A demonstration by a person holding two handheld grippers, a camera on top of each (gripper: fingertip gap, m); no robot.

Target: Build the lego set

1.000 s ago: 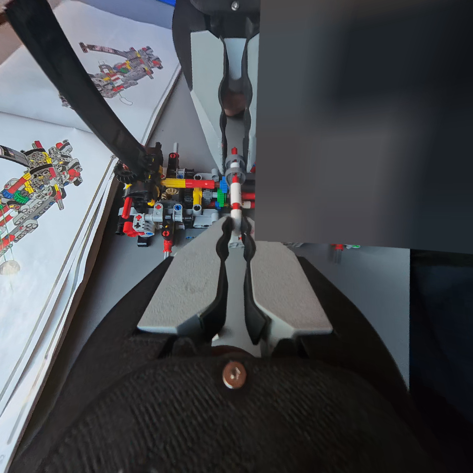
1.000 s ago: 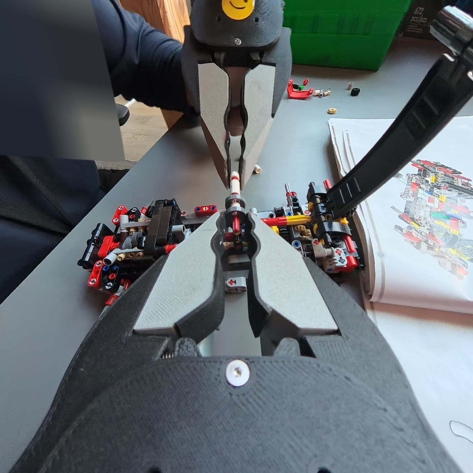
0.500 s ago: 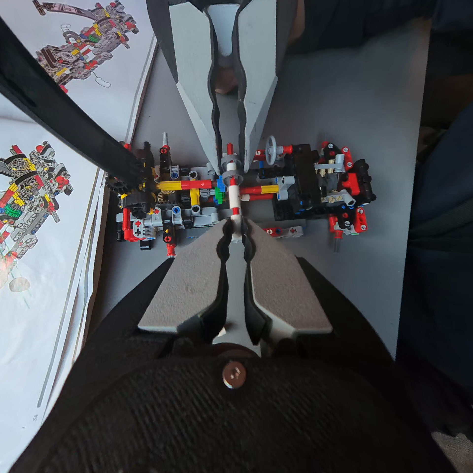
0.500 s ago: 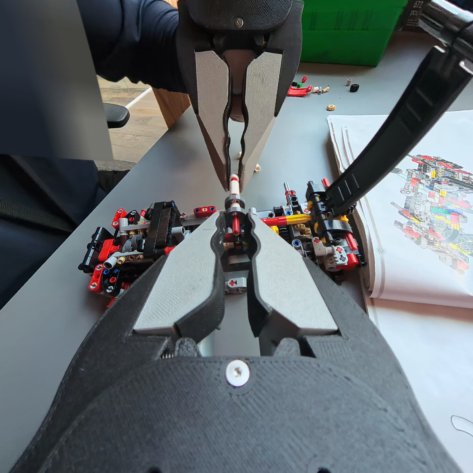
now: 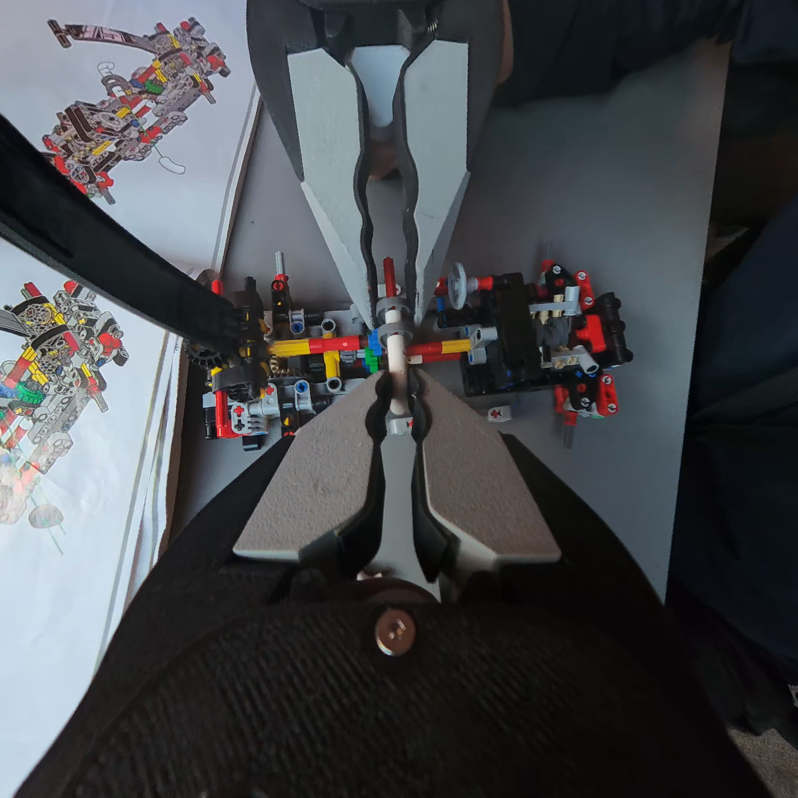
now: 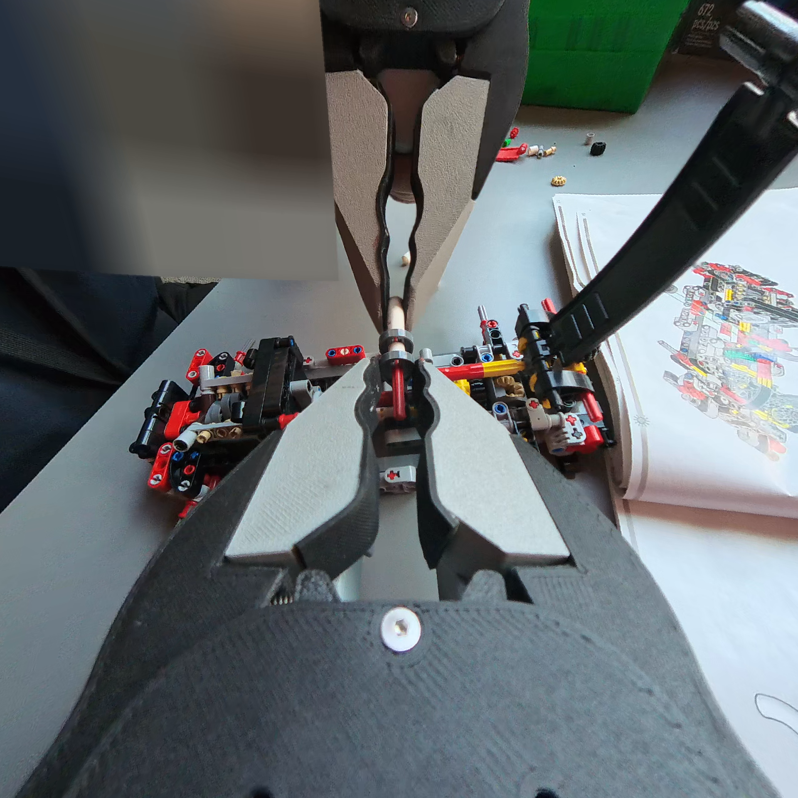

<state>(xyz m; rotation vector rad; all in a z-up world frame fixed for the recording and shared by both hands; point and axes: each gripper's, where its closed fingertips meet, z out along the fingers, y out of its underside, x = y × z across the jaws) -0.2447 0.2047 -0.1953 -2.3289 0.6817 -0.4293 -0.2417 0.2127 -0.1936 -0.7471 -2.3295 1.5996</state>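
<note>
A red axle carrying a cream sleeve [image 5: 396, 358] and two grey rings stands over a many-coloured brick model [image 5: 328, 345] on the grey table [image 5: 561, 194]. My left gripper [image 5: 396, 384] is shut on the cream sleeve; the right wrist view shows it coming from the top [image 6: 396, 311], pinching the sleeve [image 6: 395, 315]. My right gripper [image 6: 395, 371] is shut on the nearer grey ring [image 6: 396, 359], with the red axle end [image 6: 398, 397] lying between its fingers. In the left wrist view it comes from the top [image 5: 393, 308] around that ring [image 5: 391, 307].
An open instruction booklet [image 5: 86, 216] lies beside the model, also in the right wrist view [image 6: 691, 432]. A black strap [image 6: 691, 216] slants down onto the model's end. A loose grey connector [image 5: 498, 413], small loose parts [image 6: 539, 151] and a green box [image 6: 596, 56] are on the table. The loose grey connector [image 5: 498, 413] is about equally far from each gripper, around 8 centimeters.
My left gripper has moved toward the right one along the axle. The red bands between the white pieces have closed up, and the red end reaches farther between my right fingers. Both grasps held.
</note>
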